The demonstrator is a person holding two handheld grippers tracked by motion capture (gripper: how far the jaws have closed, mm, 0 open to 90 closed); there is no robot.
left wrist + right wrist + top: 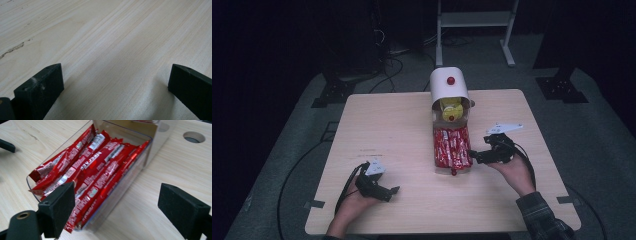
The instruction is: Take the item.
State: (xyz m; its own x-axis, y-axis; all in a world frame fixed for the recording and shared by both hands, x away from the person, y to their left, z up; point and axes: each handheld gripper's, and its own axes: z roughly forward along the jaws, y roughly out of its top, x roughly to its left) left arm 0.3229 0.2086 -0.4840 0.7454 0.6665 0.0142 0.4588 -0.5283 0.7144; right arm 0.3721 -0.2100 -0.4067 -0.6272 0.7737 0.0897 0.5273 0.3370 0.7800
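A clear drawer (pixel 436 150) stands pulled out toward me from a white rounded cabinet (pixel 447 87) with a red knob. Several red sachets (pixel 452 145) lie lengthwise in the drawer. An upper compartment holds yellow packets (pixel 451 106). My right gripper (pixel 473 155) is open at the drawer's right side, near its front end. In the right gripper view the red sachets (pixel 87 167) fill the clear drawer (pixel 130 187), and the right gripper (pixel 120 207) has one jaw over the sachets and one outside the wall. My left gripper (pixel 393 192) rests open on bare wood; the left gripper (pixel 115 85) holds nothing.
The light wooden table (pixel 392 130) has a round hole (pixel 193 137) near the cabinet. Cables trail from both grippers off the table's front. A white stand (pixel 474 30) and black tripod feet stand on the grey floor beyond the table.
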